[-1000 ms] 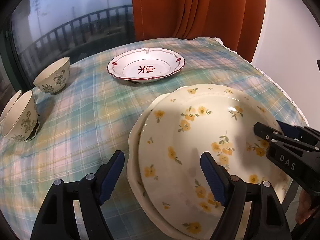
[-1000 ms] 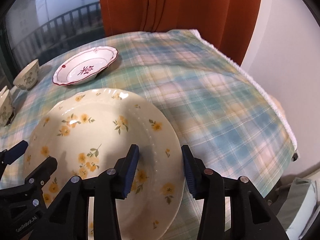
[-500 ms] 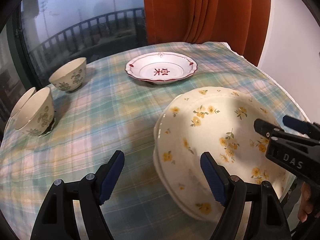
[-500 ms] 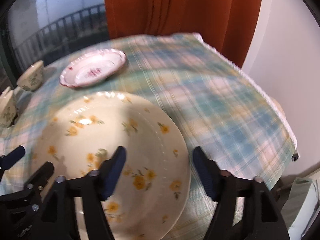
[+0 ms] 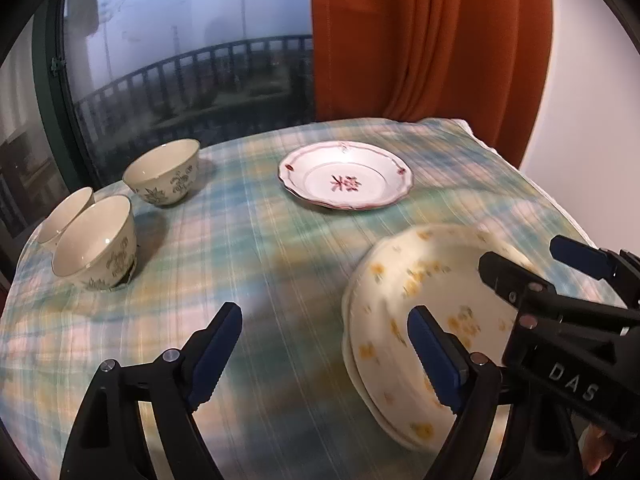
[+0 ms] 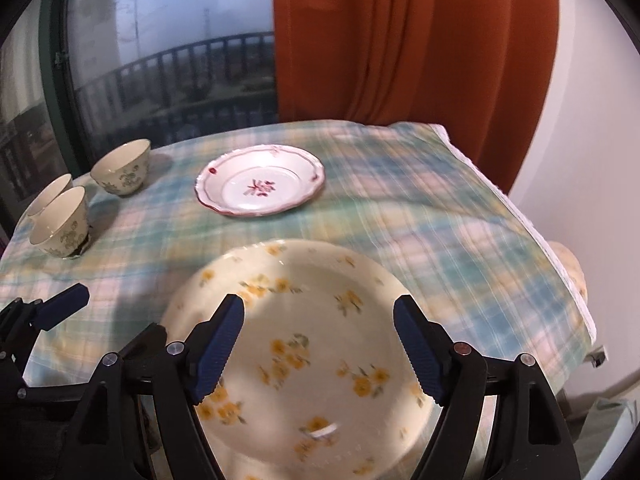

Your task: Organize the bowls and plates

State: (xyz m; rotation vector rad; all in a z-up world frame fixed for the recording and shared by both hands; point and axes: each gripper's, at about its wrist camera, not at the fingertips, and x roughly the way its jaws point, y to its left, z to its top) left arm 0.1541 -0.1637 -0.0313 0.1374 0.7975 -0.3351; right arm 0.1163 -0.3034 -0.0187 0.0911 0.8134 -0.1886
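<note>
Yellow-flowered plates (image 6: 304, 344) stacked to clear table; right gripper (image 6: 318, 346) and left gripper (image 5: 324, 354) jaws just opened, apart, empty.

Three cream bowls with dark floral print stand on the tabletop (image 5: 248, 248): one alone (image 5: 163, 176), and two close together (image 5: 96, 242), (image 5: 66, 216). There are three plates: one white plate with a red rim (image 5: 346, 180), and two cream plates with yellow flowers, stacked (image 5: 404, 320), the lower showing only as an edge. Two grippers are in view.
</note>
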